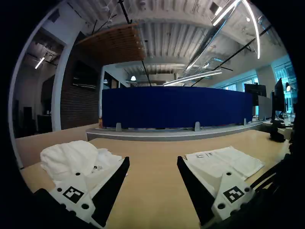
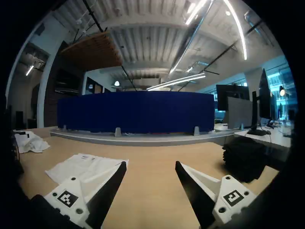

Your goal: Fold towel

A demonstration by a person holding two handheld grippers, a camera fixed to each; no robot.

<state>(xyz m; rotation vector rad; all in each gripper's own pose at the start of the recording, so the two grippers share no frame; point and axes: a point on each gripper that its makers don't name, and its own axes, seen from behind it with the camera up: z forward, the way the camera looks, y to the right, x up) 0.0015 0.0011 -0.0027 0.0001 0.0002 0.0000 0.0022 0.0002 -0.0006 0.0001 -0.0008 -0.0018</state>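
In the left gripper view, a crumpled towel [image 1: 70, 158] lies on the table [image 1: 152, 147] to your left and a flat towel [image 1: 228, 160] to your right, well apart. A partition [image 1: 175, 107] stands behind both. In the right gripper view, a pile of cloth [image 2: 244, 156] sits right, with monitors [image 2: 230, 93] behind it.

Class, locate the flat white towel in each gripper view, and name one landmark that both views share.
Left gripper view: flat white towel lower right, on the table.
Right gripper view: flat white towel lower left, on the table.
Shared landmark: blue divider behind the table, mid-picture.
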